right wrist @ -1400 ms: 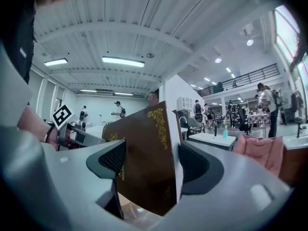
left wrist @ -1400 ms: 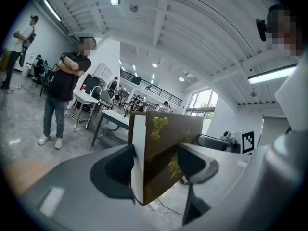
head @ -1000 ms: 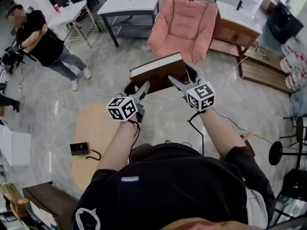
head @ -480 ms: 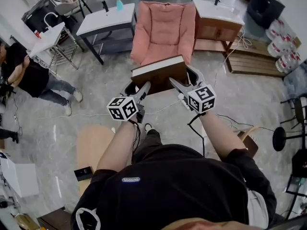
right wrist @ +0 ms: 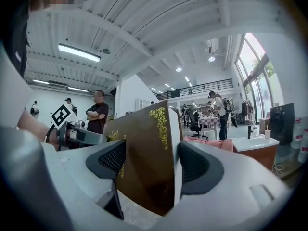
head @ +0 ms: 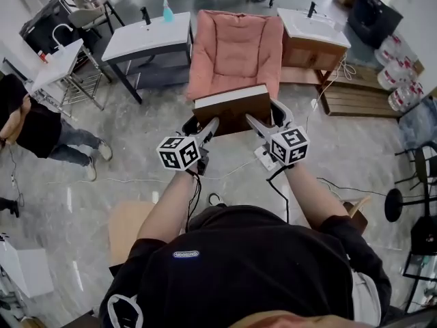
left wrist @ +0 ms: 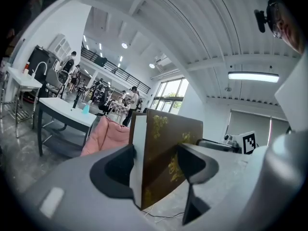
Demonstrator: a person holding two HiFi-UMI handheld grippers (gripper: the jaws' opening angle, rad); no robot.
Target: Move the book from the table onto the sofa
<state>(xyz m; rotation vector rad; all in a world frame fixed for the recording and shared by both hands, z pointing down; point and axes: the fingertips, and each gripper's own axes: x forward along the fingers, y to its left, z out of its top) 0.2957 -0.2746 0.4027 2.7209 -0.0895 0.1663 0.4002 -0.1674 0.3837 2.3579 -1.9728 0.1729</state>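
A thick brown book (head: 232, 108) with gold ornament and white page edges hangs in the air, held level between both grippers. My left gripper (head: 199, 125) is shut on its left end and my right gripper (head: 266, 115) on its right end. In the left gripper view the book (left wrist: 166, 153) stands between the dark pads of that gripper (left wrist: 154, 165). The right gripper view shows the book (right wrist: 144, 162) clamped the same way in that gripper (right wrist: 149, 165). The pink sofa chair (head: 235, 46) stands just beyond the book, its seat bare, and shows in both gripper views (left wrist: 103, 136) (right wrist: 211, 142).
A grey table (head: 147, 36) with a blue bottle stands left of the sofa, a wooden cabinet with a white top (head: 311, 36) to its right. A person (head: 34, 125) stands at far left. A light wooden table (head: 130, 224) lies behind me. Cables cross the floor.
Both grippers have carried the book across the room toward the pink sofa, which now sits centred and closer. The light wooden table has slipped further behind. The grips are unchanged.
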